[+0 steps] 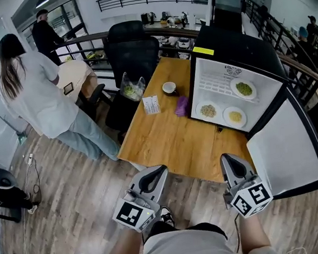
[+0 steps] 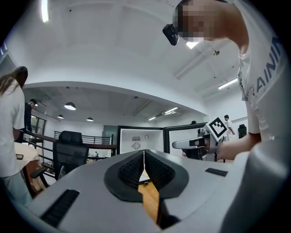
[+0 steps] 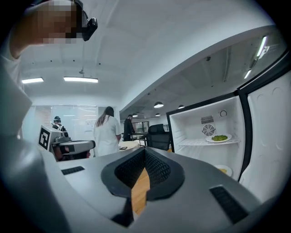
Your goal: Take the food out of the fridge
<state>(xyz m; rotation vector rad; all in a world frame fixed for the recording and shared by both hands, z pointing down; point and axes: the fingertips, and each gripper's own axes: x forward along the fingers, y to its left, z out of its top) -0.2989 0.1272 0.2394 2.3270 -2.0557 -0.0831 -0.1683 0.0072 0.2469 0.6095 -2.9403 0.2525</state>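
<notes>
L tool (image 1: 153, 175) & R tool (image 1: 230, 165) are held low at the near edge of the surface (image 1: 171, 144). They sit side by side, well apart, both pointing roughly level twd the fridge (image 1: 235, 48). L tool: jaws pressed together, pads meeting, nothing btwn them. R tool same: jaws closed tight, empty.

The surface is wood. Midway along it lie a white card (image 1: 151, 104), a purple item (image 1: 182, 106) just beside the fridge's left wall, and a small bowl (image 1: 169, 87) a bit beyond, all apart from each other. A clear bag w/ greens (image 1: 132, 87) is at the far left edge by a black office chair (image 1: 132, 49); can't tell if it rests on the surface or the chair.

The fridge is black, on the surface's right side, w/ its door (image 1: 285, 147) swung wide open at right. All the food is inside:
- Upper wire shelf: plate of green food (image 1: 244, 88).
- Below, at left: plate of pale grains (image 1: 208, 111).
- Below, at right: plate of yellow food (image 1: 235, 116), near the grains plate, not touching.

Far left, a person in a white top (image 1: 31, 89) stands back turned. Further off is a person in dark clothes (image 1: 45, 31) by the railing.
</notes>
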